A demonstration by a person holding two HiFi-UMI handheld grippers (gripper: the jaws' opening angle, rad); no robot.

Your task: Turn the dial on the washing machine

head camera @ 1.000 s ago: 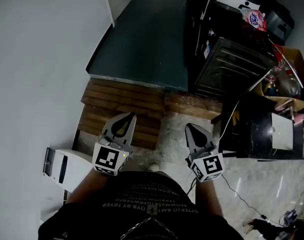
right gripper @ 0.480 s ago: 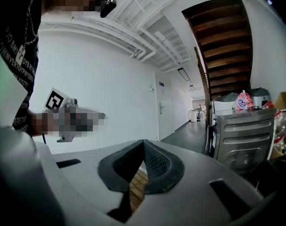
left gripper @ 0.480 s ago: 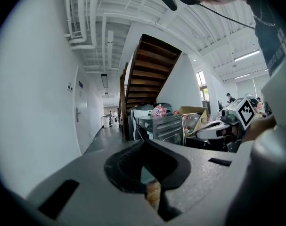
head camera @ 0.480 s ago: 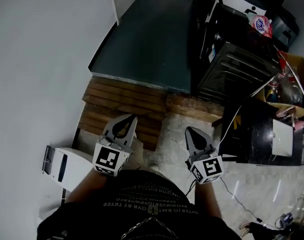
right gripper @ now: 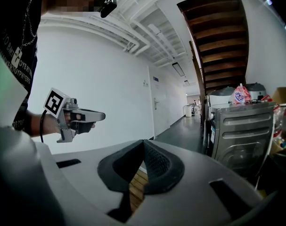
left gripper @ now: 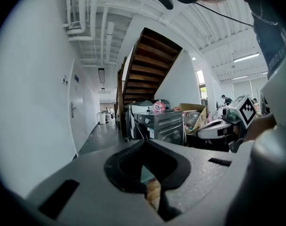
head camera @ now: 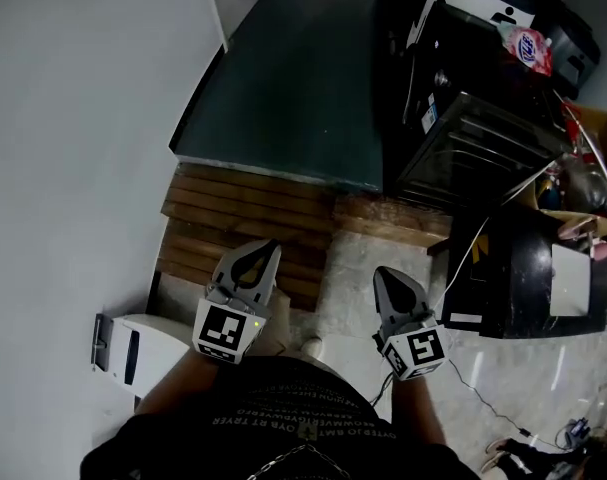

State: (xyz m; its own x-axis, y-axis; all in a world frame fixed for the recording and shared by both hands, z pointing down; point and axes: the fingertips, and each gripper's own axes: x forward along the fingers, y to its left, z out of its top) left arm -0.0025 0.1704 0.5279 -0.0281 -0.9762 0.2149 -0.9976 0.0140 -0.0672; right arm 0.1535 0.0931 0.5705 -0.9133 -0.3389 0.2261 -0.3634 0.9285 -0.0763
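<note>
Left gripper and right gripper both closed, empty, over wooden slats, washing machine well ahead

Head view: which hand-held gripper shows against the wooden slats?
The left hand-held gripper: its tips show against the wooden slats, while the right hand-held gripper shows against pale speckled floor.

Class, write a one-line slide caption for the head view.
Person holds the left claw and right claw, both shut and empty, near wooden slats beside dark appliances.
</note>
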